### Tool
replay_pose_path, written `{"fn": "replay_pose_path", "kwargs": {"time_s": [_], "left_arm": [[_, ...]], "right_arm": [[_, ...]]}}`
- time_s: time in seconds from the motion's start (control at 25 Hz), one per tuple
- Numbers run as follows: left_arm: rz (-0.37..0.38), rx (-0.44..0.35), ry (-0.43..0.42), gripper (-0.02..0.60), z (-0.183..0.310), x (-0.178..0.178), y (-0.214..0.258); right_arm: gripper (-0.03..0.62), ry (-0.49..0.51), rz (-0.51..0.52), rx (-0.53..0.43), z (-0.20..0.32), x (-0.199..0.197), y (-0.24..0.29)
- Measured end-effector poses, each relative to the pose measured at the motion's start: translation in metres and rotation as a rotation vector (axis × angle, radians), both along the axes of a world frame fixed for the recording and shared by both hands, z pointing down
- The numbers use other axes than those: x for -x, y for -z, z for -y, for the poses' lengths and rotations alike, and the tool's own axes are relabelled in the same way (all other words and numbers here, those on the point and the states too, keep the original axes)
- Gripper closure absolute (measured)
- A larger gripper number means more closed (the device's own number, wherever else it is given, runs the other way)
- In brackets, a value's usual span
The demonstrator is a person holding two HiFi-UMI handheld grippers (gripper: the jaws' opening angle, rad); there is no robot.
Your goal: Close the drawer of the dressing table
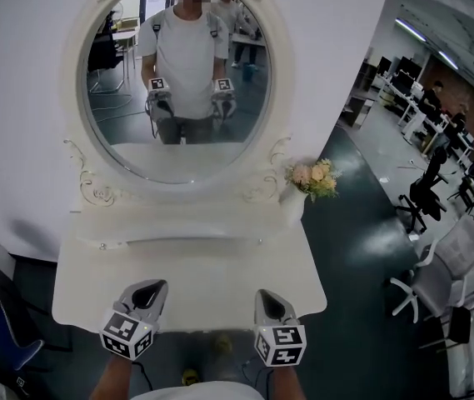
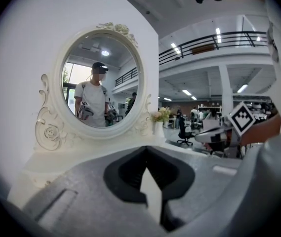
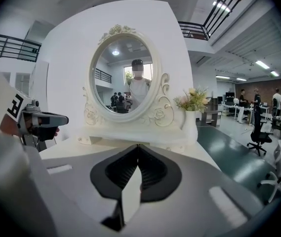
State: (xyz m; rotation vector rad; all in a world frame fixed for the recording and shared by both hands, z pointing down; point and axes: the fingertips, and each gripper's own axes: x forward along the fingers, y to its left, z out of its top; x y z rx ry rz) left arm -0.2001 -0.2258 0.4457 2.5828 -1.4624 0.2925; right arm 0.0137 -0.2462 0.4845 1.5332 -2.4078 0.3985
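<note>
Two closed: left gripper (image 1: 157, 285), right gripper (image 1: 264, 293), grey; glossy white table (image 1: 220, 267), oval mirror (image 1: 128, 132)

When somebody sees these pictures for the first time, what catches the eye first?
The big oval mirror at the back of the white dressing table shows the person reflected. Next come the flowers right of the mirror, and the left gripper and right gripper, both shut, at the table's near edge.

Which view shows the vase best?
Right gripper view: the vase stands whole and side-on, right of the mirror, with the flowers on top. The head view looks down on it, so the flowers cover most of it. The left gripper view shows it small and distant.
</note>
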Motion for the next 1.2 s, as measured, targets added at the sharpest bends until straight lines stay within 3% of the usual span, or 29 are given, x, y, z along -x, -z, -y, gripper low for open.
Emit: {"fn": "replay_pose_path", "kwargs": {"time_s": [0.52, 1.2], "left_arm": [[-0.011, -0.082, 0.042, 0.583, -0.035, 0.029, 0.037], [-0.016, -0.095, 0.063, 0.583, -0.075, 0.042, 0.044]], "right_arm": [[0.591, 0.045, 0.012, -0.054, -0.037, 0.021, 0.025], [0.592, 0.037, 0.012, -0.062, -0.076, 0.018, 0.031]]}}
